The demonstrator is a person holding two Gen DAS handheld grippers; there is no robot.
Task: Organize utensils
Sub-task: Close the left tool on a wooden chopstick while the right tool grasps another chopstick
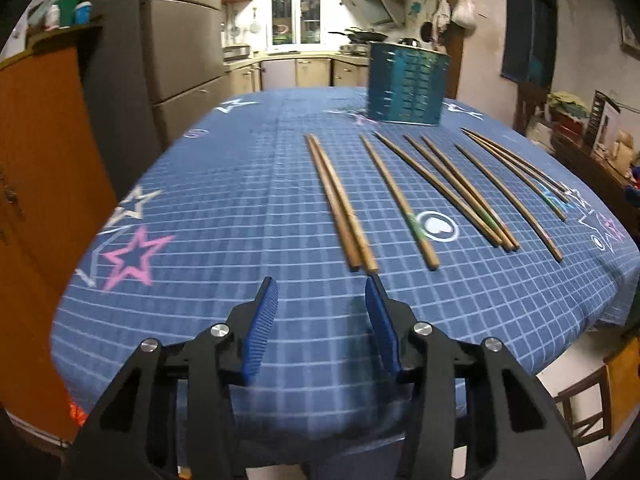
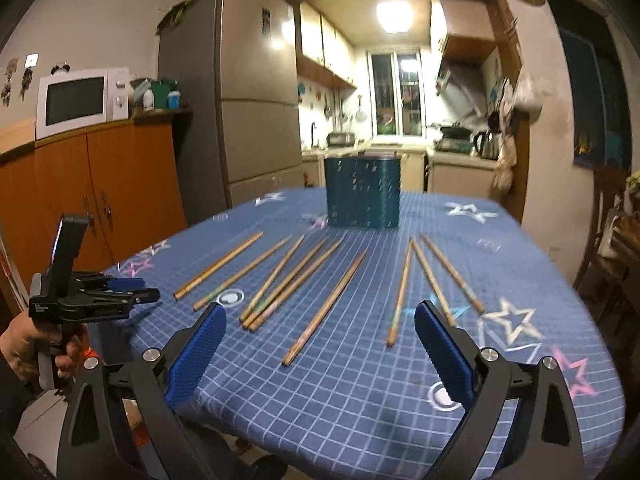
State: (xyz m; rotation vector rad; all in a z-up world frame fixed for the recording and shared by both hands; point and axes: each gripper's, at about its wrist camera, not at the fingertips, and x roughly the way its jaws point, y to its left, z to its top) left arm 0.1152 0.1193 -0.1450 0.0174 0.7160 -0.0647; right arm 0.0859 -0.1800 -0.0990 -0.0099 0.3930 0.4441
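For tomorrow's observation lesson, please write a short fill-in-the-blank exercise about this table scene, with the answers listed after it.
1. The wooden chopsticks lie loose on a blue ____ patterned with stars.
2. The teal utensil holder stands ____ on the table, beyond the chopsticks.
3. The right gripper has its jaws ____, with nothing between its pads.
4. The left gripper holds ____.

Answers: tablecloth; upright; open; nothing

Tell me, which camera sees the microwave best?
The right wrist view. The white microwave sits in plain sight there, on top of the orange cabinet to the left of the fridge. The left wrist view shows only the side of that cabinet and some bottles on top; the microwave itself is outside that picture.
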